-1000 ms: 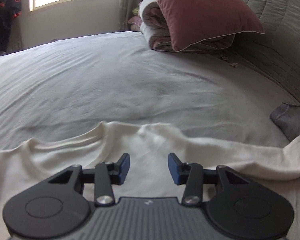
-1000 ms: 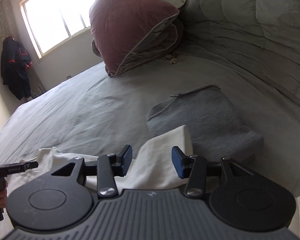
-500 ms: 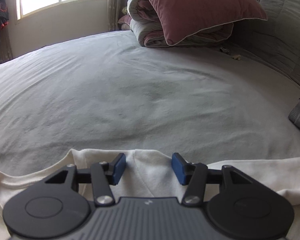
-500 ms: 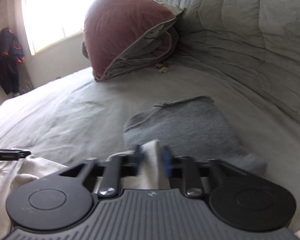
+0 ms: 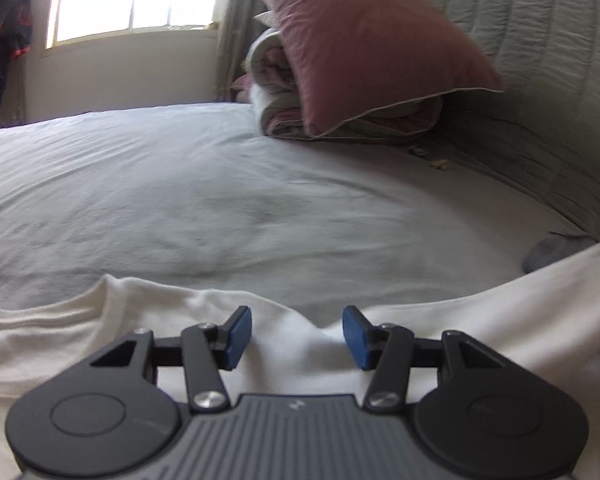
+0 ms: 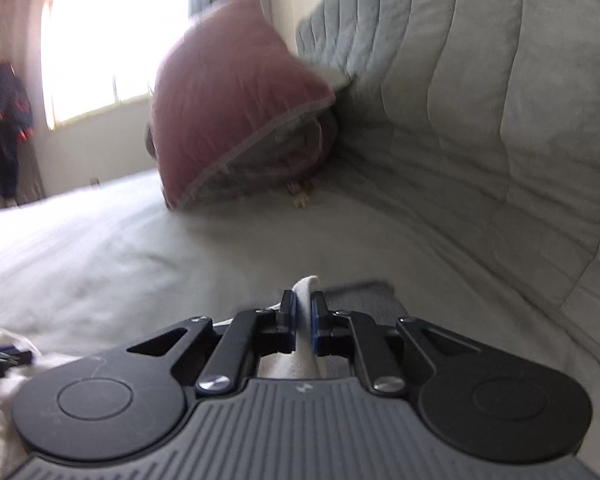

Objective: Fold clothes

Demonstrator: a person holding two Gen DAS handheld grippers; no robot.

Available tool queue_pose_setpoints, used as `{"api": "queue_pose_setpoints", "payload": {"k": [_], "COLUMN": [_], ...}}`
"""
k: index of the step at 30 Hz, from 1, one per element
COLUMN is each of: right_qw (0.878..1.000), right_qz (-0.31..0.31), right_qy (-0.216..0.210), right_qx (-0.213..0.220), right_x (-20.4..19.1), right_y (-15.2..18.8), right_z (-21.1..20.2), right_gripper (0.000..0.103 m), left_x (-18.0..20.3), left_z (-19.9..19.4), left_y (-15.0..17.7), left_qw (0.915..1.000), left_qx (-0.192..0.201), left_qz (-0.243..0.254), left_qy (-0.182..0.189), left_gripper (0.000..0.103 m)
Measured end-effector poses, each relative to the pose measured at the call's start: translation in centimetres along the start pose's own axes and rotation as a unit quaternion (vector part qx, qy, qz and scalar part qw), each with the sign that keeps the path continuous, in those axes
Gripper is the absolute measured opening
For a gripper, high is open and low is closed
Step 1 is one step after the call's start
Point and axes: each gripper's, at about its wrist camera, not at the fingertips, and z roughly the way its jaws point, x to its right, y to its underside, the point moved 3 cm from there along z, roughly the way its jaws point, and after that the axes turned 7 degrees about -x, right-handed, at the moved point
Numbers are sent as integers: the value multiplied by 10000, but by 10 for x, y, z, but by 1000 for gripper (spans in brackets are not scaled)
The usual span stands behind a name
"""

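Note:
A cream long-sleeved shirt (image 5: 100,332) lies on the grey bed sheet (image 5: 220,200). My left gripper (image 5: 296,336) is open, low over the shirt's shoulder area, with cloth between its blue pads. One sleeve (image 5: 540,300) rises taut to the right. My right gripper (image 6: 305,318) is shut on that sleeve's cuff (image 6: 305,292), which sticks up between its pads, lifted above the bed. The left gripper's tip (image 6: 4,356) shows at the left edge of the right wrist view.
A folded grey garment (image 6: 360,292) lies just behind the right gripper, also in the left wrist view (image 5: 552,250). A pink pillow (image 5: 372,40) rests on a rolled duvet by the quilted grey headboard (image 6: 480,120). A window and a hanging dark jacket (image 6: 4,128) are at the back.
My right gripper closed on the sleeve cuff and raised it, pulling the sleeve taut. My left gripper stayed open and shifted slightly over the shirt.

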Motion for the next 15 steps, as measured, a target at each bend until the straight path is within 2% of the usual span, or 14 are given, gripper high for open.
{"api": "queue_pose_setpoints", "payload": {"k": [3, 6, 7, 8, 11, 13, 15], "right_qw": [9987, 9978, 9981, 9983, 9988, 9991, 9991], "right_qz": [-41, -7, 75, 170, 265, 279, 338], "right_qy": [256, 364, 328, 284, 210, 180, 113], "right_qx": [-432, -546, -512, -485, -355, -273, -234], "right_x": [1, 4, 5, 7, 11, 12, 13], "right_y": [14, 21, 21, 19, 16, 13, 10], "right_z": [25, 31, 27, 23, 9, 1, -1], "right_gripper": [9, 11, 20, 25, 33, 35, 35], "left_x": [20, 40, 43, 45, 53, 60, 67], "left_z": [-9, -19, -23, -22, -14, -4, 4], "left_y": [9, 17, 17, 18, 20, 25, 27], "left_qw": [9992, 9967, 9965, 9969, 9967, 9959, 9960], "left_qx": [96, 340, 446, 357, -42, -325, -414], "left_qz": [342, 702, 667, 619, 512, 418, 201], "left_qy": [164, 213, 243, 341, 630, 738, 769], "left_gripper": [51, 47, 47, 45, 26, 24, 24]}}
